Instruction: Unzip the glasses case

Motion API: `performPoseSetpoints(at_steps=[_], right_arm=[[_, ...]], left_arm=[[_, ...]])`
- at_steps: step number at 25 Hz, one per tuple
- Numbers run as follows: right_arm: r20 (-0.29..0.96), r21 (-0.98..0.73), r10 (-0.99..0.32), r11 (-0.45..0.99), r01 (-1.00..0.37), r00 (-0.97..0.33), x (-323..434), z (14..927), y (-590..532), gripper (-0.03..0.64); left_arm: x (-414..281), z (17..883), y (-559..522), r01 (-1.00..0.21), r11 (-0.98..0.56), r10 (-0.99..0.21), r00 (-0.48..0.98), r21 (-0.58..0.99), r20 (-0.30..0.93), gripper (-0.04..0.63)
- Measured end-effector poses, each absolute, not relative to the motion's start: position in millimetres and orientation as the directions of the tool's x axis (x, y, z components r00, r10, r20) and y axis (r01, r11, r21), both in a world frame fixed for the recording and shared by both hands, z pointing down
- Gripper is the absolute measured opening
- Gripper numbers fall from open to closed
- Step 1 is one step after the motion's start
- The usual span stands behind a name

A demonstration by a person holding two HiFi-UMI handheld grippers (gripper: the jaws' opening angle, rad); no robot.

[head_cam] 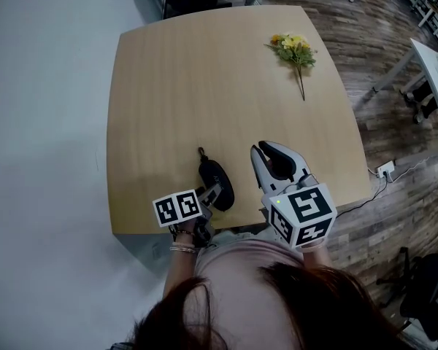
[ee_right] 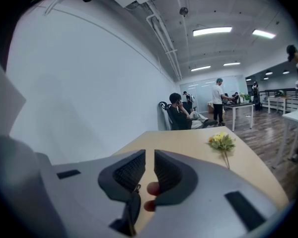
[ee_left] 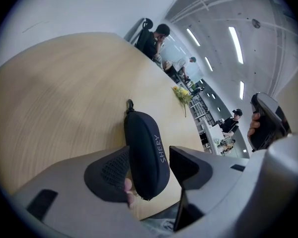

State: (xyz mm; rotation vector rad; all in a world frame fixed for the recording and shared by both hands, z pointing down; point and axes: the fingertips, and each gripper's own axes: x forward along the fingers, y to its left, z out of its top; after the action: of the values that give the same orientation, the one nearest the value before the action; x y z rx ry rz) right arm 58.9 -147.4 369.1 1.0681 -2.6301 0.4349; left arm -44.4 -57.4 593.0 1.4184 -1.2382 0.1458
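You have not opened the glasses case (head_cam: 216,183) yet. It lies on the table (head_cam: 204,86), close to the edge near you, and it looks zipped shut all the way round. Your left gripper (ee_left: 150,155) is open wide. The near end of the case sits between its jaws, but they are not squeezing it, and the right jaw stands clear of it. The zip pull (ee_left: 129,104) sticks out at the far end of the case, and nothing is touching it. Your right gripper (ee_right: 149,162) is just beside the case. It is only a tiny bit open and it holds nothing. I think you still have to hold the case, catch the pull, and drag it along the zip.
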Motion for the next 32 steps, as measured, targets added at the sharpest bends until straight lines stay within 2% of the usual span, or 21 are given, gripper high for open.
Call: performPoseSetpoints(at_steps=[14, 32], right_arm=[[0.355, -0.190, -0.651, 0.652, -0.734, -0.671, 65, 373, -170, 0.048], [0.343, -0.212, -0.693, 0.600, -0.771, -0.634, 77, 378, -188, 0.048]], left_arm=[[-28, 617, -68, -0.706, 0.264, -0.471, 0.500, 0.657, 0.727, 0.295], [1, 629, -82, -0.759, 0.215, -0.270, 0.559, 0.615, 0.784, 0.296]])
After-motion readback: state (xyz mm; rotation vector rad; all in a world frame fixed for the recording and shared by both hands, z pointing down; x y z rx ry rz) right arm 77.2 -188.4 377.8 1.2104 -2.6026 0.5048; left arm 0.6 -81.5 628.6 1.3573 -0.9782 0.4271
